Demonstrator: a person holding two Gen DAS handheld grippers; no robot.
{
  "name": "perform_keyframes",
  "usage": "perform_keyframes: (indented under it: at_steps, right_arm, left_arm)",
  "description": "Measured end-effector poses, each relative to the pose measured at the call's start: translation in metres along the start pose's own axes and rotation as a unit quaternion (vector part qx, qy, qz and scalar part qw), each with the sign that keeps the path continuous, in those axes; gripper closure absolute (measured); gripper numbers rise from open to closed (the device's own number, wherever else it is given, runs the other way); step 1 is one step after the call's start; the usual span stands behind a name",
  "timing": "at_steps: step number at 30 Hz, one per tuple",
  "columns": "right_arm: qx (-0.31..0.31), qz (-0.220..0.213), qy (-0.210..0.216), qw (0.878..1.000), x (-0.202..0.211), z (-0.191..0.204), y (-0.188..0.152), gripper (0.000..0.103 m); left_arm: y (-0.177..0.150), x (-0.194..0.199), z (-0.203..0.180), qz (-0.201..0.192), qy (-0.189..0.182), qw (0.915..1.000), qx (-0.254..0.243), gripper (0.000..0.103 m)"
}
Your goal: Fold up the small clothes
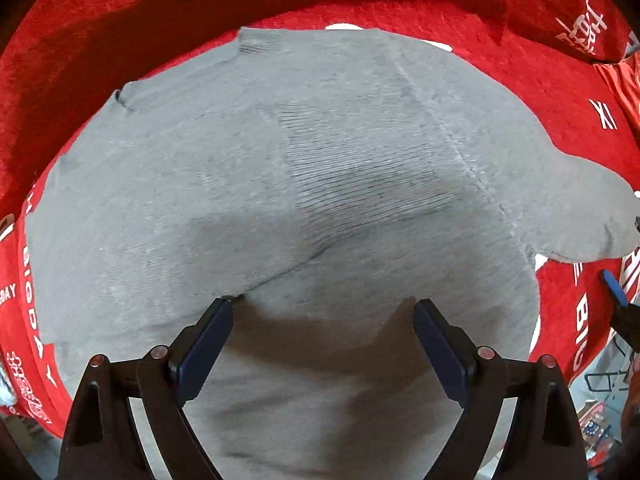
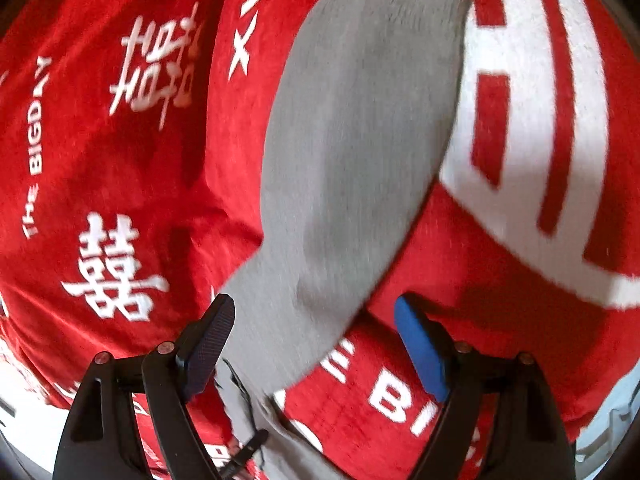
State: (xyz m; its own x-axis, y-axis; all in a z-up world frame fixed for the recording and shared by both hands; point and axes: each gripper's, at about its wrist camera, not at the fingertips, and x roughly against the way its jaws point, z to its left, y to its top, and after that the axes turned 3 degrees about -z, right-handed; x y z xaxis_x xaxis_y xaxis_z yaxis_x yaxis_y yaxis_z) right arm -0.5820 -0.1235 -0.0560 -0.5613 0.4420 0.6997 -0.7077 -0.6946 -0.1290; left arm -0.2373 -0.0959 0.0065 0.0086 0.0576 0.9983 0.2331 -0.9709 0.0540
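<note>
A grey knit garment (image 1: 280, 184) lies spread flat on a red blanket (image 1: 120, 20) with white lettering. It has a ribbed panel in its middle and a seam toward the right. My left gripper (image 1: 323, 306) is open just above the garment's near part, its fingers apart over the cloth. In the right wrist view a grey sleeve or edge strip (image 2: 352, 140) of the garment runs from the top down between the fingers. My right gripper (image 2: 315, 306) is open over the lower end of that strip. The right gripper's blue pad (image 1: 614, 288) shows at the right edge of the left wrist view.
The red blanket (image 2: 120, 160) covers the whole work surface, with white characters and "THE BIGDAY" printed on it. A fold of the blanket rises at the far side. The blanket's edge (image 1: 560, 360) and a pale floor with small items show at the lower right.
</note>
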Motion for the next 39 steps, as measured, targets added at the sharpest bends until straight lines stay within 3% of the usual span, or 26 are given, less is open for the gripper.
perform_keyframes:
  at_steps: [5, 9, 12, 13, 14, 16, 20, 21, 24, 28, 32, 35, 39]
  right_arm:
    - [-0.008, -0.013, 0.026, 1.0, 0.001, 0.007, 0.015, 0.018]
    - [-0.009, -0.028, 0.047, 0.998, 0.004, 0.014, 0.026, 0.018]
    - [-0.019, -0.016, 0.053, 0.998, -0.001, 0.016, 0.031, 0.019]
    - [-0.025, -0.008, 0.051, 0.998, -0.004, 0.016, 0.032, 0.031]
    - [-0.027, 0.001, 0.052, 0.998, -0.008, 0.017, 0.031, 0.062]
    - [-0.016, 0.019, 0.057, 0.998, -0.015, 0.024, 0.028, 0.095]
    - [0.047, 0.026, 0.082, 0.995, -0.02, 0.065, 0.014, 0.095]
    - [0.062, 0.031, 0.087, 0.994, -0.023, 0.076, 0.009, 0.095]
    - [0.145, 0.061, 0.087, 0.984, -0.037, 0.126, -0.017, 0.095]
    - [0.286, 0.106, 0.082, 0.949, -0.064, 0.2, -0.076, 0.095]
    - [0.399, 0.159, 0.079, 0.899, -0.103, 0.255, -0.16, 0.095]
    - [0.449, 0.207, 0.064, 0.867, -0.14, 0.265, -0.223, 0.095]
    - [0.477, 0.264, 0.003, 0.838, -0.198, 0.25, -0.287, 0.094]
  left_arm:
    - [0.009, 0.0, -0.018, -0.006, -0.018, 0.9998, -0.005, 0.011]
    - [0.014, 0.003, -0.025, -0.018, -0.015, 0.9997, 0.004, 0.011]
    - [0.021, 0.011, -0.017, -0.021, -0.008, 0.9996, 0.015, 0.011]
    - [0.023, 0.013, -0.012, -0.022, -0.005, 0.9996, 0.017, 0.011]
    - [0.025, 0.014, -0.013, -0.023, -0.004, 0.9996, 0.017, 0.011]
    - [0.027, 0.014, -0.013, -0.021, -0.004, 0.9996, 0.016, 0.011]
    - [0.029, 0.013, -0.007, -0.014, 0.009, 0.9998, 0.01, 0.011]
    - [0.034, 0.018, 0.01, -0.015, 0.008, 0.9998, 0.01, 0.011]
    - [0.029, 0.022, 0.026, -0.02, 0.006, 0.9996, 0.018, 0.011]
    - [0.026, 0.03, 0.052, -0.022, -0.007, 0.9984, 0.051, 0.011]
    - [0.015, 0.034, 0.083, -0.036, -0.007, 0.9962, 0.079, 0.011]
    - [0.007, 0.043, 0.115, -0.056, -0.01, 0.9915, 0.117, 0.011]
    - [-0.005, 0.048, 0.165, -0.074, 0.006, 0.9827, 0.17, 0.011]
